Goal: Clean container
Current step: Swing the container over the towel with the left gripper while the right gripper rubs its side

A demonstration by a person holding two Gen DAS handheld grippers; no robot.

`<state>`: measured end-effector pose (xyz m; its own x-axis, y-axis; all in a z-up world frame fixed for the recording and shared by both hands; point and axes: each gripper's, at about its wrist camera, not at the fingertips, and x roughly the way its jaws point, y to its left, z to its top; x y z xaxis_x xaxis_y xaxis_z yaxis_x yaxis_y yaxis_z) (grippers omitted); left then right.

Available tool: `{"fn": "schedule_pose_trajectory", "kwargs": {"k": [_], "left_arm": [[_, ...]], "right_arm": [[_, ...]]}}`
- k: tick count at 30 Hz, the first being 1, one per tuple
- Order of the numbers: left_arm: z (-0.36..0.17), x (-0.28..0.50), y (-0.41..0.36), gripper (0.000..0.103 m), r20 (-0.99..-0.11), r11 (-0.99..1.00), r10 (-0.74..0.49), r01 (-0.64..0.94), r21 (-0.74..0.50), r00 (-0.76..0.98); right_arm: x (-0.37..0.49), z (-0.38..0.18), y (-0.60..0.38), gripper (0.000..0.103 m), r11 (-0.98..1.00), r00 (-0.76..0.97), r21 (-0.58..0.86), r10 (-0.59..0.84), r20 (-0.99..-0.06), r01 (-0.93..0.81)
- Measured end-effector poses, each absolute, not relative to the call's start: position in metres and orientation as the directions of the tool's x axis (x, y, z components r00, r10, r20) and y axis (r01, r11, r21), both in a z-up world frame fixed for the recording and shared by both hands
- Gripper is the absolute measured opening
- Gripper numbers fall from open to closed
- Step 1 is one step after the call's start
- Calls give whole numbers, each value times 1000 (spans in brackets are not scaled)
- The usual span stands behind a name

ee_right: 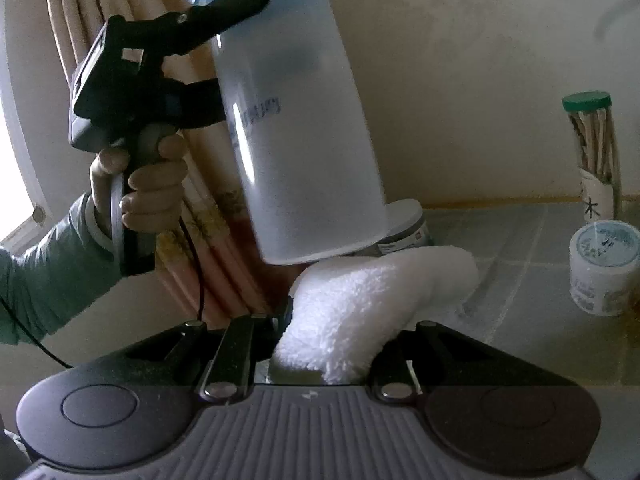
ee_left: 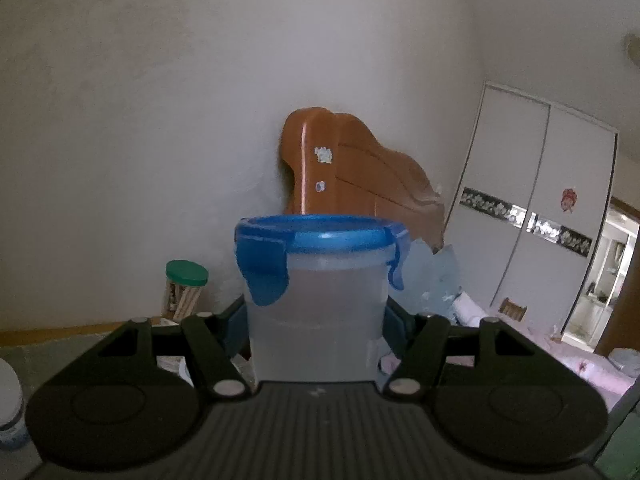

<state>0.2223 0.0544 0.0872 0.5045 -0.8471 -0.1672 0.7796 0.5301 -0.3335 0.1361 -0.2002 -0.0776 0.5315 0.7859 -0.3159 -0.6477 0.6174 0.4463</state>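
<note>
A translucent plastic container (ee_left: 316,300) with a blue clip lid (ee_left: 320,234) stands upright between my left gripper's (ee_left: 316,320) fingers, which are shut on its sides. In the right wrist view the same container (ee_right: 296,140) hangs tilted above the counter, lid end up. The left gripper (ee_right: 240,46) clamps it from the left, held by a person's hand (ee_right: 152,184). My right gripper (ee_right: 328,344) is shut on a white fluffy cloth (ee_right: 360,300). The top of the cloth presses against the container's lower rim.
On the grey tiled counter (ee_right: 520,280) at the right are a green-lidded jar of sticks (ee_right: 596,152) and a white round tub (ee_right: 604,268). Another jar (ee_right: 408,228) sits behind the container. A pleated curtain (ee_right: 224,272) hangs at the left.
</note>
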Motion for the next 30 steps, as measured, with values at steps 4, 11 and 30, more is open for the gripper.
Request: {"fn": "schedule_pose_trajectory", "kwargs": {"k": [4,11,30], "left_arm": [[86,222,50,66,-185,541,-841,777,-321,508],[84,222,52,66,-221,584,-812,748,-315,541],[50,223,68,66,-353,773,-633,586,-242,689]], "right_arm": [[137,-77,-203,22,607,540,470,792,-286,-641],[132,-73,-209,22,624,550,446,780,-299,-642],[118,-52,-213,22,688,611,443,721,-328,-574]]}}
